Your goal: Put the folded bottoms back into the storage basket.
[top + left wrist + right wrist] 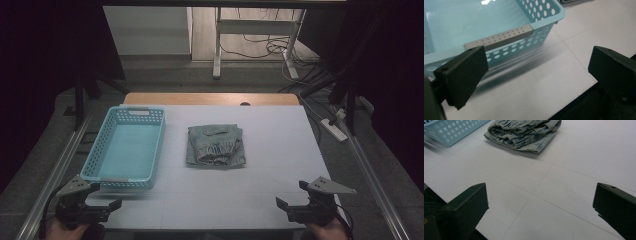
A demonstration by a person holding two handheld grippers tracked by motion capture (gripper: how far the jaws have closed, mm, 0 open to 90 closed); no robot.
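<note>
No readable text, labels or numbers — none anywhere

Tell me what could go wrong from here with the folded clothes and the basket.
The folded garment is a loose stack, so a one-sided pinch may let it unfold when lifted. The basket looks light and sits near the table's near edge, close to the open left gripper; a nudge there could slide it off. The right gripper, also open, has to reach across bare table, so a low approach might scrape the surface.

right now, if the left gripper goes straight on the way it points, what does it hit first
Probably the near wall of the blue basket, dead ahead of the left gripper with its fingers open; bare table lies between.
</note>
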